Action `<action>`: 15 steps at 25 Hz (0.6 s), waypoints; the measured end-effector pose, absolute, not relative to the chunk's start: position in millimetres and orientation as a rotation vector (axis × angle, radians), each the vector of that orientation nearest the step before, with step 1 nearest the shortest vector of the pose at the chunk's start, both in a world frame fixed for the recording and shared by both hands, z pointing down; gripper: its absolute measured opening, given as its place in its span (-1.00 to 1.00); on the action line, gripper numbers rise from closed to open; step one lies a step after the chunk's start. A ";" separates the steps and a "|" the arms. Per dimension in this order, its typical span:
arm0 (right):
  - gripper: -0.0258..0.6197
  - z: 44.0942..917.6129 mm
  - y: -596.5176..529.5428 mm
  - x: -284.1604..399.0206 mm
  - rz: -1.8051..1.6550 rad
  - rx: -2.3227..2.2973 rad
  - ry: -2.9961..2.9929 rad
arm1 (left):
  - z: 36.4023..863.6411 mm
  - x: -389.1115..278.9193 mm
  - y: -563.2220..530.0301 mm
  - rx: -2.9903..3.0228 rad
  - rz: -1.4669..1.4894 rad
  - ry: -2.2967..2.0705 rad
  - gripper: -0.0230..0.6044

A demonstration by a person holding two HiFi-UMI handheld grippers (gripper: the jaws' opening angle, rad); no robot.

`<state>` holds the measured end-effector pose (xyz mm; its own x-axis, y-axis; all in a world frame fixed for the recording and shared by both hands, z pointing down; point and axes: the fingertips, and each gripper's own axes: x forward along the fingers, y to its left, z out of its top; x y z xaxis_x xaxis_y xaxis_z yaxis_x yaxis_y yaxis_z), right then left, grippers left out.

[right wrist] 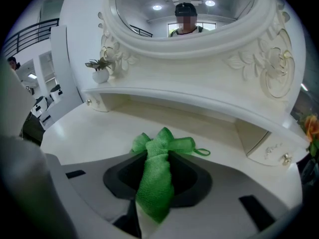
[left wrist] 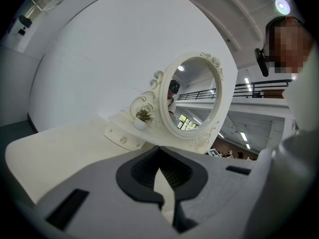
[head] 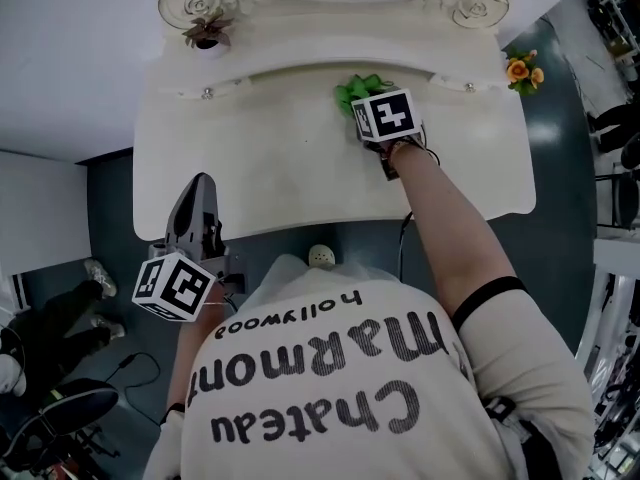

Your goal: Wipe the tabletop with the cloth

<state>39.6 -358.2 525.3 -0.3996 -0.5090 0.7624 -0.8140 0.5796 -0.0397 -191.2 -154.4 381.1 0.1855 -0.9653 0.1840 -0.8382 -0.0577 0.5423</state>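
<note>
The green cloth (head: 352,90) lies bunched on the cream tabletop (head: 260,158), near the back at the middle. My right gripper (head: 368,108) reaches over the table and is shut on it. In the right gripper view the green cloth (right wrist: 155,180) runs between the jaws of the right gripper (right wrist: 153,205) and fans out in front of them on the tabletop (right wrist: 89,133). My left gripper (head: 200,186) hangs at the table's front left edge, a little above it. In its own view the left gripper (left wrist: 162,203) is shut with nothing in it.
An oval mirror (right wrist: 184,9) in an ornate frame stands at the back on a raised shelf (head: 300,53). A small potted plant (head: 206,34) sits on the shelf's left end. Orange flowers (head: 523,71) show beyond the table's right edge. A person's feet (head: 95,273) are on the floor at left.
</note>
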 end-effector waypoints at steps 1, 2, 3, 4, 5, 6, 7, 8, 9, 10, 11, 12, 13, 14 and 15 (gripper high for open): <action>-0.50 525.2 -357.9 40.1 0.539 1.049 -2.082 | 382.5 -191.9 -154.3 1.922 -0.310 -1.686 -0.90; -0.50 525.2 -357.4 40.3 0.540 1.049 -2.082 | 383.3 -192.0 -154.7 1.919 -0.312 -1.685 -0.90; -0.50 525.1 -357.1 40.1 0.539 1.051 -2.083 | 383.4 -191.7 -155.6 1.920 -0.313 -1.683 -0.90; -0.50 525.0 -357.1 39.6 0.538 1.052 -2.084 | 382.4 -191.0 -157.1 1.925 -0.314 -1.680 -0.90; -0.50 524.8 -357.3 39.1 0.537 1.052 -2.084 | 380.7 -189.9 -158.8 1.933 -0.316 -1.677 -0.90; -0.50 524.9 -357.3 38.9 0.537 1.050 -2.083 | 379.1 -188.8 -160.1 1.939 -0.318 -1.676 -0.90; -0.50 525.1 -357.3 38.9 0.538 1.048 -2.082 | 378.0 -187.9 -161.2 1.945 -0.318 -1.675 -0.90; -0.50 525.4 -357.4 39.1 0.539 1.047 -2.079 | 377.5 -187.1 -161.9 1.952 -0.315 -1.674 -0.90; -0.50 525.8 -357.5 39.3 0.540 1.046 -2.076 | 378.0 -186.8 -162.5 1.956 -0.311 -1.672 -0.90; -0.50 526.1 -357.7 39.5 0.542 1.046 -2.072 | 379.5 -186.9 -162.7 1.956 -0.308 -1.670 -0.90; -0.50 526.4 -357.9 39.6 0.544 1.044 -2.068 | 381.7 -187.0 -162.7 1.954 -0.306 -1.668 -0.90; -0.50 526.5 -358.1 39.5 0.546 1.042 -2.066 | 383.9 -187.0 -162.5 1.953 -0.303 -1.664 -0.90; -0.50 526.5 -358.3 39.2 0.547 1.040 -2.065 | 386.1 -186.7 -162.0 1.951 -0.300 -1.661 -0.90; -0.50 526.4 -358.4 38.8 0.548 1.040 -2.065 | 388.1 -186.2 -161.4 1.949 -0.297 -1.659 -0.90; -0.50 526.2 -358.4 38.5 0.548 1.041 -2.064 | 389.4 -185.5 -160.8 1.947 -0.294 -1.656 -0.90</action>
